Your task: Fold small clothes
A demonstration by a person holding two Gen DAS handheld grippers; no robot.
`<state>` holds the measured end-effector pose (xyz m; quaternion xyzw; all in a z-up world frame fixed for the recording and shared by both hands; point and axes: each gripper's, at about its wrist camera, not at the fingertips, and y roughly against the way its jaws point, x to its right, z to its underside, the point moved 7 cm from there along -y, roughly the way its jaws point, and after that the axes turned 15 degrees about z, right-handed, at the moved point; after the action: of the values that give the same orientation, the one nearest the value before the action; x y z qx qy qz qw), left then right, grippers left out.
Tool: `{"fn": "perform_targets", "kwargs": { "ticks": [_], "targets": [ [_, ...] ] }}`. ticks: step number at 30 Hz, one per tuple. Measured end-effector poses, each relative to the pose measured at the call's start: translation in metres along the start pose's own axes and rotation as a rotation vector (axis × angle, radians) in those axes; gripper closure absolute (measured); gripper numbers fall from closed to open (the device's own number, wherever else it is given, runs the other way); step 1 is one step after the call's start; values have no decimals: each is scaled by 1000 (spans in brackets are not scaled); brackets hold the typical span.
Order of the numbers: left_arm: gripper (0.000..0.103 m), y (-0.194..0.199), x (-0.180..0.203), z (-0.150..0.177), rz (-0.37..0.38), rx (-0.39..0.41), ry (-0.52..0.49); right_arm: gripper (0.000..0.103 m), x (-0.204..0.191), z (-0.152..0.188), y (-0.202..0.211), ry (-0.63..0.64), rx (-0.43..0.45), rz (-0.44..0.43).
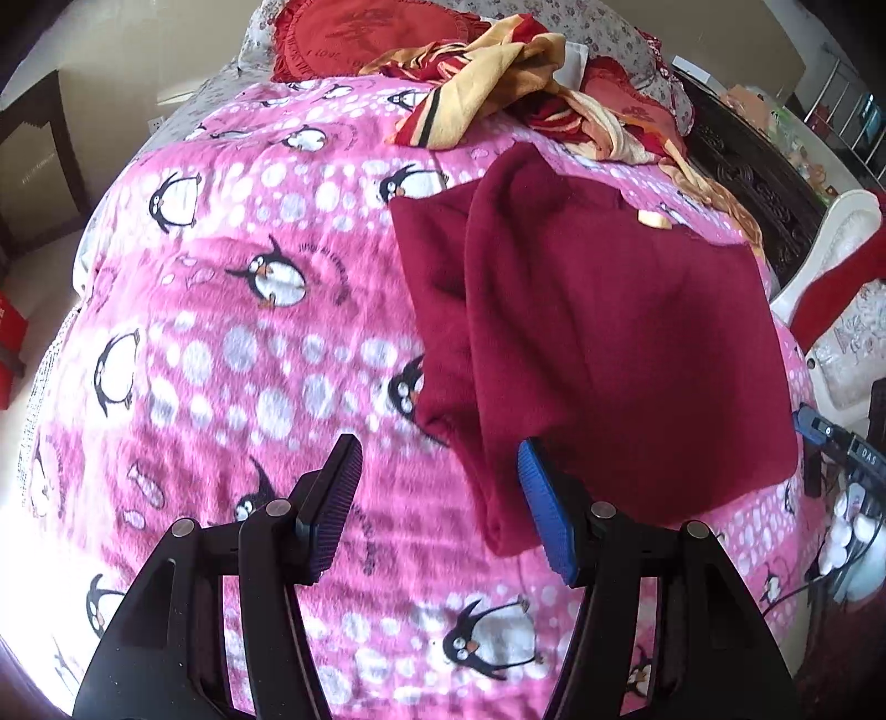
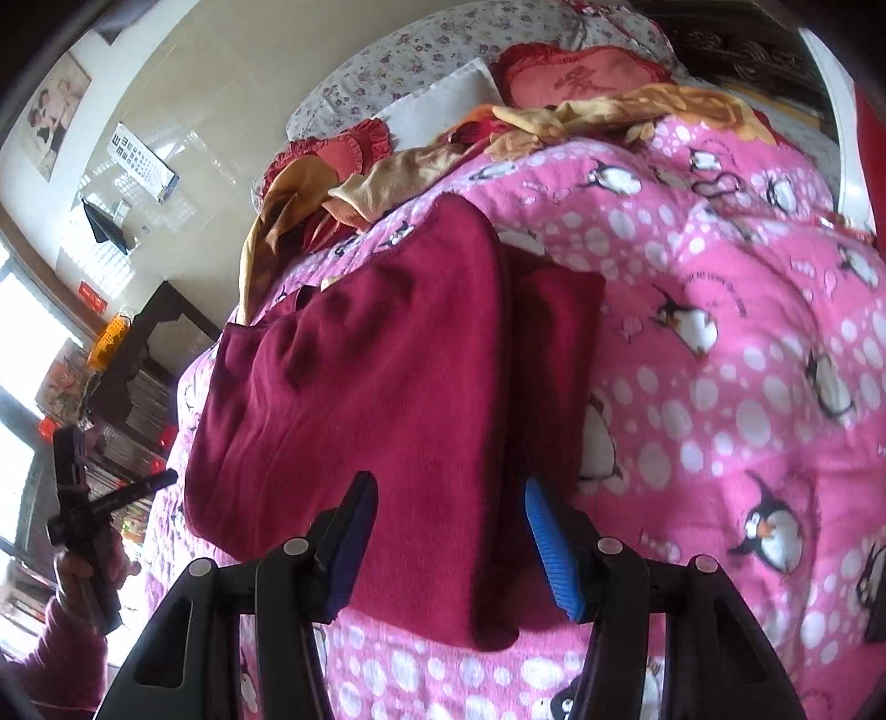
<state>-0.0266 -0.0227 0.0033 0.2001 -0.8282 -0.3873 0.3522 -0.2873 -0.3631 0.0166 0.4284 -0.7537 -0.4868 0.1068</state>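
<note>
A dark red garment (image 1: pixel 609 332) lies folded flat on the pink penguin blanket (image 1: pixel 232 354), one layer lapped over another. My left gripper (image 1: pixel 437 459) is open and empty, just above the garment's near left corner. In the right wrist view the same garment (image 2: pixel 376 399) fills the centre. My right gripper (image 2: pixel 448 498) is open and empty above its near edge. The left gripper (image 2: pixel 83 498) shows at the far left in the right wrist view, held in a hand.
A heap of red and yellow clothes (image 1: pixel 498 72) and red cushions (image 1: pixel 354 33) lie at the bed's far end. A dark carved headboard (image 1: pixel 758 166) and a white chair (image 1: pixel 841 232) stand at the right. The floor (image 1: pixel 33 443) drops off to the left.
</note>
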Motion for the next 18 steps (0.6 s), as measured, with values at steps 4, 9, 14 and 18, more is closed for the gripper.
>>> {"fn": "perform_targets", "kwargs": {
  "ticks": [4, 9, 14, 18],
  "targets": [
    [44, -12, 6, 23, 66, -52, -7, 49, 0, 10, -4, -7, -19, -4],
    [45, -34, 14, 28, 113, -70, -19, 49, -5, 16, -7, -34, -31, -52],
    [81, -41, 21, 26, 127, -96, -40, 71, -12, 28, -12, -9, -54, -65],
    [95, -33, 28, 18, 109, -106, -83, 97, -10, 32, -14, 17, -50, -27]
  ]
}}
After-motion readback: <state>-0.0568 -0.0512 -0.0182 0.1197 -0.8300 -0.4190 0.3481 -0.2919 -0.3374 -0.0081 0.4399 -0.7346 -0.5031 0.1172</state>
